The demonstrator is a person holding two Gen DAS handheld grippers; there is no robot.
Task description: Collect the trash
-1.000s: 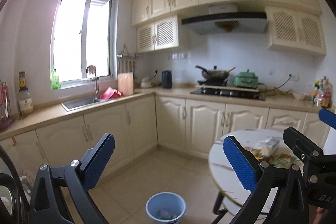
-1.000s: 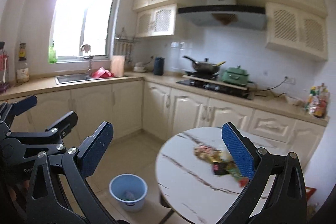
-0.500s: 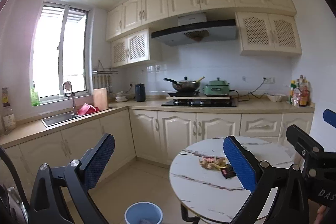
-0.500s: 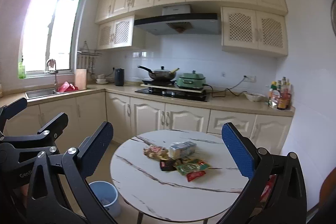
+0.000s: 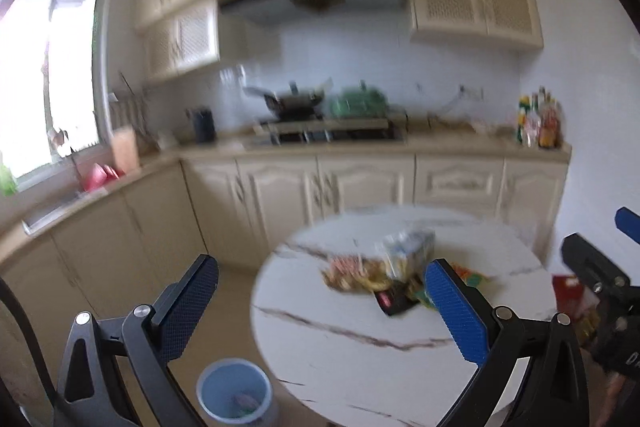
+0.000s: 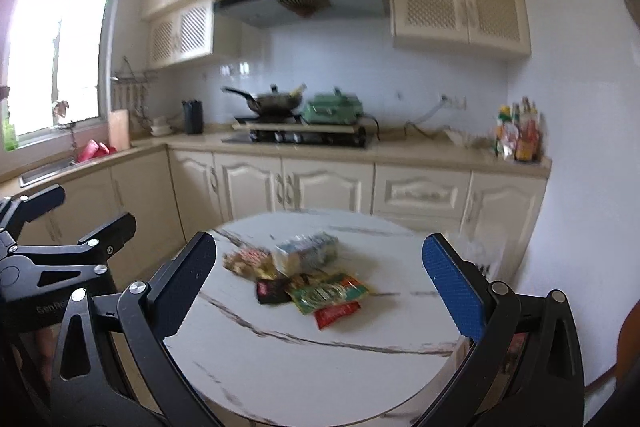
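Hovering above the round table (image 6: 304,359) and its wrappers (image 6: 320,287), both grippers' jaws gape wide, empty.

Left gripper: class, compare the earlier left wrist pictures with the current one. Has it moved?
Yes. The left gripper has swung right toward the round table: judged against the stove, the view has turned, and the blue bin is now low on the left.

Heaped mid-desk (image 6: 304,359): crumpled wrappers (image 6: 328,291), a pale carton (image 6: 306,251) lying flat. Below on the floor, a blue bin (image 5: 234,393), upright, scraps inside.
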